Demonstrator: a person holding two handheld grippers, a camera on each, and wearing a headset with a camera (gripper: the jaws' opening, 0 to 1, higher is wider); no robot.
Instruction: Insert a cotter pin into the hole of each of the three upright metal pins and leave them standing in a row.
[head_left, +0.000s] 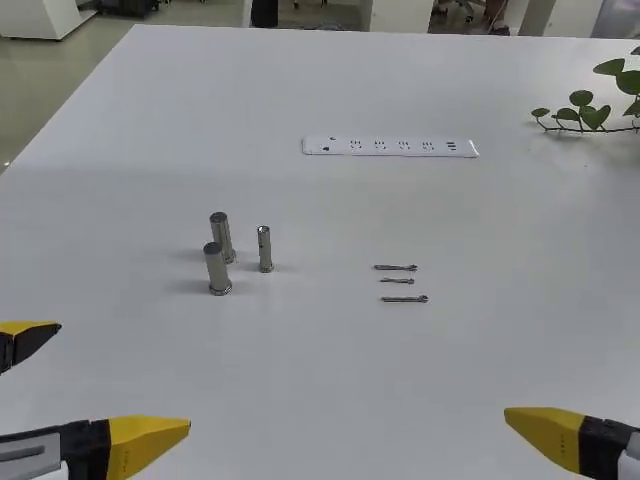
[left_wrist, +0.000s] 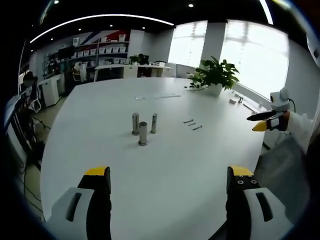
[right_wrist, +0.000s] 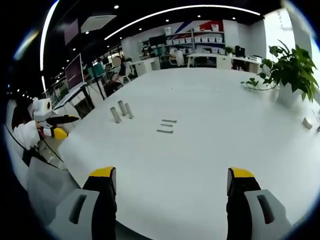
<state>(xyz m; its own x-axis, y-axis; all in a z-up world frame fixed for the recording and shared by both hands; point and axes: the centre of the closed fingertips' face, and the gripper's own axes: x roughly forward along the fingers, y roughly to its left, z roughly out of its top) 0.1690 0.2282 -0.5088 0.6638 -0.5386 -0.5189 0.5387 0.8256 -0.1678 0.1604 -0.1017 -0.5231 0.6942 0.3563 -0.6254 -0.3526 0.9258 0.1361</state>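
Nothing has been inserted yet, so the step in hand is judged to be the first pick. The three pins (head_left: 217, 268) stand upright in a tight cluster left of centre on the table (head_left: 320, 380), two close together and a third just beside them, so no row has been formed. The three cotters (head_left: 397, 281) lie flat and parallel, well apart from the pins to their right. The left gripper (left_wrist: 169, 172) is held spread wide with nothing between its jaws, low at the near edge. The right gripper (right_wrist: 171, 175) is likewise spread and empty, near the opposite corner. The nearest cotter (head_left: 404, 298) is best taken first by the right gripper, since it can be reached without the other two being disturbed. It should be pinched at its looped head, so that the legs project free and straight beyond the jaws. A thin wire lying flat is easily skidded, so the jaws should be lowered until they touch the table before being closed. One pin should be steadied low on its shaft by the left gripper, as it would probably be toppled by a sideways push. The cross-holes seem to sit near the tops, though they are too small to be made out surely, so their facing should be checked before the cotter is offered.
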